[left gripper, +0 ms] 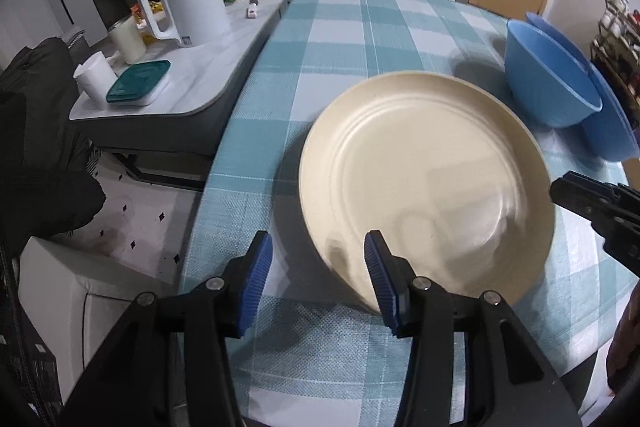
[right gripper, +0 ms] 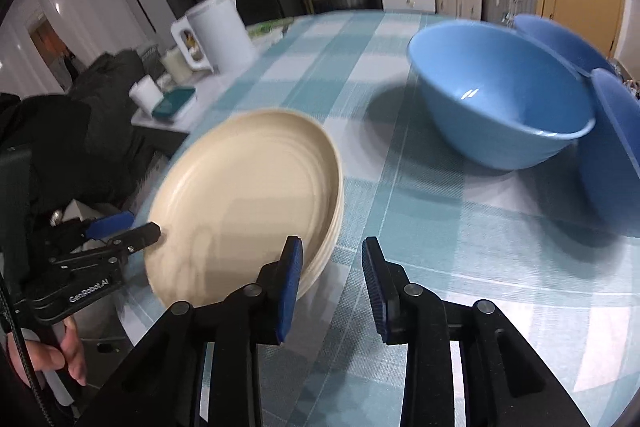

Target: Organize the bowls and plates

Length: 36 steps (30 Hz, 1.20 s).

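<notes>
Left gripper [left gripper: 318,281]: jaws stood apart, blue pads bare, over the checked tablecloth [left gripper: 344,39].
Cream plate [left gripper: 424,183]: lay ahead and right of the tongs; right pad overlapped its near rim, contact unclear.
Blue bowl [left gripper: 548,79]: farther ahead-right, beyond the plate.
Right gripper [left gripper: 600,211]: entered at far right, state unclear.
White kettle [left gripper: 192,3]: far ahead-left, on a side table [left gripper: 208,75].

Left gripper [left gripper: 318,281]: black plastic frame, silver pivot screws, blue ribbed pads [left gripper: 256,283]; white "GenRobot.AI" lettering on side. Right gripper [right gripper: 332,287]: same black frame, blue pads. Hand [right gripper: 60,359] beside black cable, dark sleeve.
</notes>
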Available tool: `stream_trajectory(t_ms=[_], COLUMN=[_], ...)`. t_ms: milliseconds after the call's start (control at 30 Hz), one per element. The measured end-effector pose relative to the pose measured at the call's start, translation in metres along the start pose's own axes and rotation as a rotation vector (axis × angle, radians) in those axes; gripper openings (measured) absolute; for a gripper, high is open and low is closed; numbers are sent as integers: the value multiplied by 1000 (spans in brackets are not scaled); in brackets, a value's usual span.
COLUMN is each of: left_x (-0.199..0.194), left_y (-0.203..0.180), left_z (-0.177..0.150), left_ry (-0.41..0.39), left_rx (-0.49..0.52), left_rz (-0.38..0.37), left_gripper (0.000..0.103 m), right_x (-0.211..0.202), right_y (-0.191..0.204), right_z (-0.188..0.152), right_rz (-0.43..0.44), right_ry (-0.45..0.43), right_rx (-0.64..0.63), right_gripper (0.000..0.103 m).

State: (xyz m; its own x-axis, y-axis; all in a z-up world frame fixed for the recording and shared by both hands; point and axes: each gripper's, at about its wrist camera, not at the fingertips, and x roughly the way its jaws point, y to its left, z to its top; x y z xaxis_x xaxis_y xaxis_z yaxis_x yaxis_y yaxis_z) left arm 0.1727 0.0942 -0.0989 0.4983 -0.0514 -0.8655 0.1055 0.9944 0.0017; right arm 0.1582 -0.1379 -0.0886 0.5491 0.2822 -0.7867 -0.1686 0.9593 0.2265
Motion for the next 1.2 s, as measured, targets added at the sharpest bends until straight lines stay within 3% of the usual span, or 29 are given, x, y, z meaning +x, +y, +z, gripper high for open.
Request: stream_trajectory(t_ms=[267,400,500,667,800,900,933,1033,1200], left_x=[-32,-55,-71,-88,-94,-98,-102,-113,-119], left_y=[-16,-33,-53,-84,-106,-120,-126,-138,-155], left_z=[-7,-12,-18,-24,-32,-39,-43,-56,-65], left_ry=[-59,-129,-200,-263,-299,-322,-346,-430,-439], left_rx=[2,11,39,87,108,118,124,148,178], left_rz=[-24,-67,-84,-119,-152,-172,-177,-192,-223], left_gripper=[49,50,50,51,54,72,83,88,94], right_x=[-52,-87,-112,-146,-175,-192,-197,-204,-218], right_y=[0,-3,-12,-31,-49,-61,-64,-66,-59], right_z=[-20,-38,-57,-85,-108,-123,-128,-138,-158], right_rz=[39,14,52,20,-55,-103,-123,-151,-212], right_ry=[-133,-236,-294,-378,-462,-509,-526,-549,-633], right_rx=[31,47,92,152,192,217,222,206,172], right_gripper=[48,56,68,68,68,71,74,79,99])
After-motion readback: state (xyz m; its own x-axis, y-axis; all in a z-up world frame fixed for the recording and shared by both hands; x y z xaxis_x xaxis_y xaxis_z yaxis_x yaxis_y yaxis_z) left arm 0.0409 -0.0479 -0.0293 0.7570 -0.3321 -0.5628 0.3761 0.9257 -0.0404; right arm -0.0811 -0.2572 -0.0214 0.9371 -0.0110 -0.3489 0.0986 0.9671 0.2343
